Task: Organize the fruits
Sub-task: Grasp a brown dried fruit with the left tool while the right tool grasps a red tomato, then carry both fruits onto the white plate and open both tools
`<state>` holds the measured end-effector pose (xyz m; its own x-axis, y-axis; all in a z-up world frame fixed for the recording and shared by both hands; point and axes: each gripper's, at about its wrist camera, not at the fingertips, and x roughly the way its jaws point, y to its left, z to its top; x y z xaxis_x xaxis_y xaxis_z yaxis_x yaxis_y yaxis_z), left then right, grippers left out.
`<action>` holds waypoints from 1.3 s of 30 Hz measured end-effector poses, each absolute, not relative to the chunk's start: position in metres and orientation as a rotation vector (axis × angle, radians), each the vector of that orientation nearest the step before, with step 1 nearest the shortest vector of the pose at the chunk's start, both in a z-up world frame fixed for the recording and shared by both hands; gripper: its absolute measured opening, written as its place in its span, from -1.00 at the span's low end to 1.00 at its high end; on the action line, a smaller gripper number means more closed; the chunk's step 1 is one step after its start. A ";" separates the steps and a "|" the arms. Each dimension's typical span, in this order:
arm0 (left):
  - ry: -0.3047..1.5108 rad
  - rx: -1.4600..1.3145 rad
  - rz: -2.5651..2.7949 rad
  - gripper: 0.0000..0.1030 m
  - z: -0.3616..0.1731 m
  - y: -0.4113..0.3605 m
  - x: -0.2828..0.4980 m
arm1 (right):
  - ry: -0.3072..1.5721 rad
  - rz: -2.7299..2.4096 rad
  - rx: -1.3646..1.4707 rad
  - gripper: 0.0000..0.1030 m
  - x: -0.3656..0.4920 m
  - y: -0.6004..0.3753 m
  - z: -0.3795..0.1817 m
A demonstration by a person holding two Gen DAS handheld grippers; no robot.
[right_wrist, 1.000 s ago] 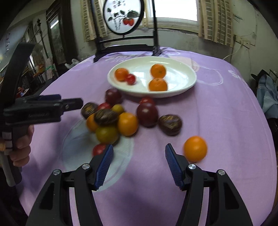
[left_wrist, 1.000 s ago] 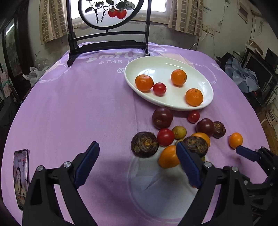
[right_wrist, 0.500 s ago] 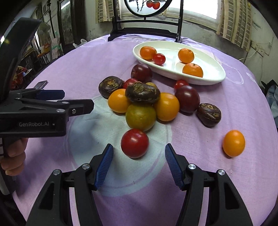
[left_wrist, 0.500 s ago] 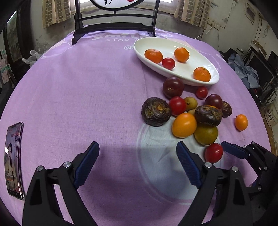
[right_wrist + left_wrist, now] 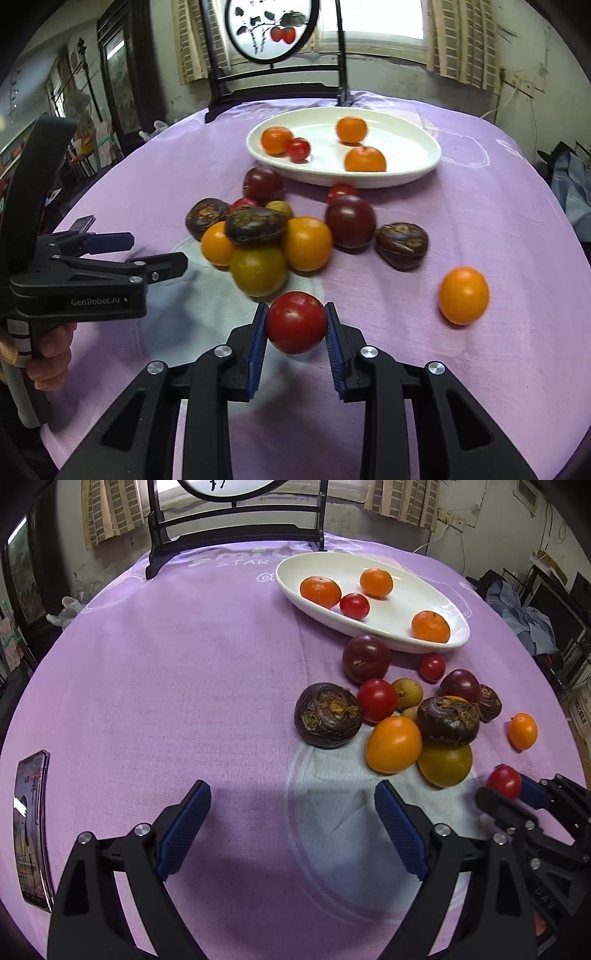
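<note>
Right gripper (image 5: 295,323) pinches smooth round red tomato (image 5: 296,322); left gripper (image 5: 291,827) wide open, empty. Glossy white oval plate (image 5: 417,147) holds three oranges, one small tomato.

A plate (image 5: 424,166) sits at twelve o'clock on the table (image 5: 498,221), four fruits in it. Before it lies a heap of fruit (image 5: 280,236). One tomato (image 5: 295,321) sits at six o'clock between the right gripper (image 5: 295,339) pads (touching both). A lone fruit (image 5: 463,294) lies at three o'clock, a phone (image 5: 31,827) at nine.
</note>
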<state>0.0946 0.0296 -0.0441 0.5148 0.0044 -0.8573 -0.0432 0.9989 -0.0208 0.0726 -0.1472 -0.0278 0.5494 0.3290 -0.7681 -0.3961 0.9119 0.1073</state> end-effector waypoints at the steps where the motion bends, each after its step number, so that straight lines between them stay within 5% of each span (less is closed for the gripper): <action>1: 1.027 -0.027 0.040 0.71 -0.044 0.030 0.097 | 0.890 0.422 -0.075 -0.41 0.073 -0.151 -0.028; 16: 1.039 0.108 0.064 0.56 -0.053 0.018 0.140 | 0.867 0.435 -0.004 -0.39 0.074 -0.170 -0.027; 19: 1.024 0.083 0.015 0.29 -0.054 0.018 0.150 | 0.878 0.431 -0.010 -0.39 0.076 -0.170 -0.029; 21: 1.012 0.044 -0.047 -0.17 -0.053 0.016 0.152 | 0.887 0.434 -0.011 -0.39 0.077 -0.169 -0.031; 39: 0.875 -0.065 -0.104 -0.17 0.019 0.029 0.105 | 0.713 0.442 -0.015 -0.40 0.070 -0.174 0.023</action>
